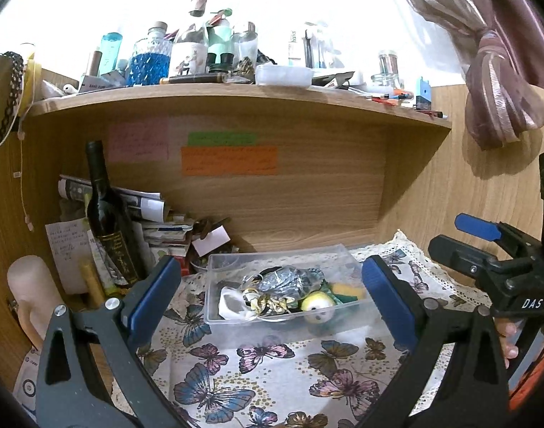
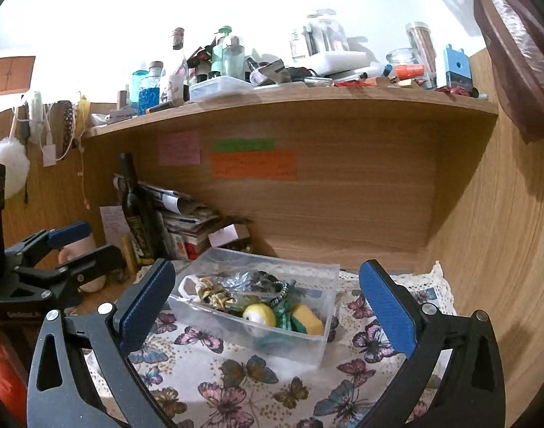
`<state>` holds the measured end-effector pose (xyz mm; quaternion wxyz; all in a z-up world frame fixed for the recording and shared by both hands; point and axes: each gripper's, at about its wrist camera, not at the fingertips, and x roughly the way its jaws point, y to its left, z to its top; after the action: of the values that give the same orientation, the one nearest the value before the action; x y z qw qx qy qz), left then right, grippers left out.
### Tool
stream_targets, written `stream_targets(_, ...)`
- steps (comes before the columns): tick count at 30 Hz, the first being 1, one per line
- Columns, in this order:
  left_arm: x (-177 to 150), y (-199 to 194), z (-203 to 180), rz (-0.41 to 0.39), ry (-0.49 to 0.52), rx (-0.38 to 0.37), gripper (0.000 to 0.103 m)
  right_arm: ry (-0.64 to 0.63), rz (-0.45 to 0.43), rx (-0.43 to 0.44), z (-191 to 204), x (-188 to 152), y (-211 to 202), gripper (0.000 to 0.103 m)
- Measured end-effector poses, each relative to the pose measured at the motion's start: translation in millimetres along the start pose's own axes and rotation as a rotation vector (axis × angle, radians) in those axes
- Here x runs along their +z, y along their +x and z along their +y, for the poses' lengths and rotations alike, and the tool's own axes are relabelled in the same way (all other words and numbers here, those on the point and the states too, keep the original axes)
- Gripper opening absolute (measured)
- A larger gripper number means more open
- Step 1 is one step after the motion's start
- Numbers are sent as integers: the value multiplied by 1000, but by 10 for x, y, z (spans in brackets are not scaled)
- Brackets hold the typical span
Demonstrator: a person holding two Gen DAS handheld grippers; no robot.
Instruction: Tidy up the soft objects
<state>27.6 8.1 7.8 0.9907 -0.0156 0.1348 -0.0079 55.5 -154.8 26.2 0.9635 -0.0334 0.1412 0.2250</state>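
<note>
A clear plastic box (image 1: 215, 287) (image 2: 323, 328) stands on a butterfly-print cloth (image 1: 272, 367) (image 2: 243, 378). It holds several soft items: a yellow ball toy (image 1: 319, 306) (image 2: 259, 315), a yellow and green sponge (image 1: 347, 291) (image 2: 307, 319), a crumpled silvery bag (image 1: 290, 280) (image 2: 250, 280) and a white piece (image 1: 231, 301) (image 2: 186, 283). My left gripper (image 1: 272, 294) is open and empty, just in front of the box. My right gripper (image 2: 266, 297) is open and empty, also facing the box. Each gripper shows in the other's view, the right (image 1: 464, 239) and the left (image 2: 83, 242).
A dark wine bottle (image 1: 109, 221) (image 2: 136, 214) leans on a stack of papers (image 1: 154, 214) (image 2: 186, 217) at the back left. A pale cup (image 1: 31, 285) stands at the left. A cluttered shelf (image 1: 236, 98) (image 2: 290, 101) hangs above. A curtain (image 1: 500, 85) is at the right.
</note>
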Motion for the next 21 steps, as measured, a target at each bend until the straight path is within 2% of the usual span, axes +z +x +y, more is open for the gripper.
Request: stream_targets(21, 16, -14, -63, -4, 11, -1, 103, 25, -18, 20, -3, -30, -46, 103)
